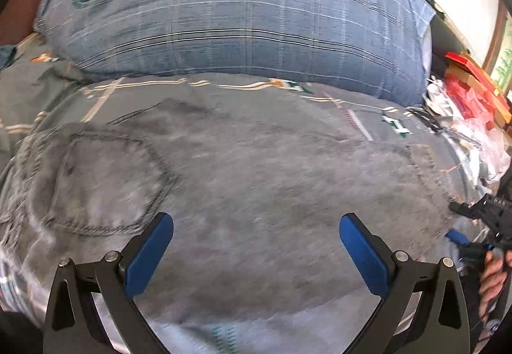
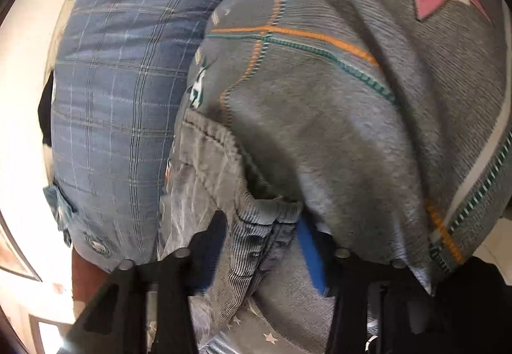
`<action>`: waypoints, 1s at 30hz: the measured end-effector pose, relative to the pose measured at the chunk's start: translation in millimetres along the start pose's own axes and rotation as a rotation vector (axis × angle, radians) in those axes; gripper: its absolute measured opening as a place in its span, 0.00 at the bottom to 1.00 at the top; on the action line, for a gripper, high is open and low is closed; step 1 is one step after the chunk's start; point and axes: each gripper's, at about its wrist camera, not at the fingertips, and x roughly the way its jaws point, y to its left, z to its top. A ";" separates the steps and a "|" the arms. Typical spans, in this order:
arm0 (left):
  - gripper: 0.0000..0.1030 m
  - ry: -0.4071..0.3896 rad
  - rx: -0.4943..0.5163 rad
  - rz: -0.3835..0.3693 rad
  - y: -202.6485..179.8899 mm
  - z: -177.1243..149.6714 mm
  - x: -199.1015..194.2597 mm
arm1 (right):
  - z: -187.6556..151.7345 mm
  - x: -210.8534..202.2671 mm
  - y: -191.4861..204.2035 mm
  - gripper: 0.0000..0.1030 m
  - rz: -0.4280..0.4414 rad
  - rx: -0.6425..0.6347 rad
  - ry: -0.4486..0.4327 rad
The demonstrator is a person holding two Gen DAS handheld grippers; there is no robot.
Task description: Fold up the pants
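Grey denim pants (image 1: pixel 249 194) lie spread flat on the bed, back pocket (image 1: pixel 105 184) at left. My left gripper (image 1: pixel 256 223) hovers just above the pants, jaws wide open and empty. My right gripper (image 1: pixel 464 219) shows at the pants' right edge in the left wrist view. In the right wrist view my right gripper (image 2: pixel 262 226) has a bunched edge of the pants (image 2: pixel 249 242) between its jaws; the jaws stand partly closed around the fabric.
A blue plaid pillow (image 1: pixel 243 11) lies behind the pants; it also shows in the right wrist view (image 2: pixel 128 91). A grey patterned bedspread (image 2: pixel 352 66) covers the bed. Red boxes and plastic bags (image 1: pixel 470 91) pile at the right.
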 end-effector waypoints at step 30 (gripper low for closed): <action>1.00 0.187 0.148 0.116 -74.8 10.5 77.5 | 1.1 7.9 20.5 0.29 -0.203 -0.058 0.003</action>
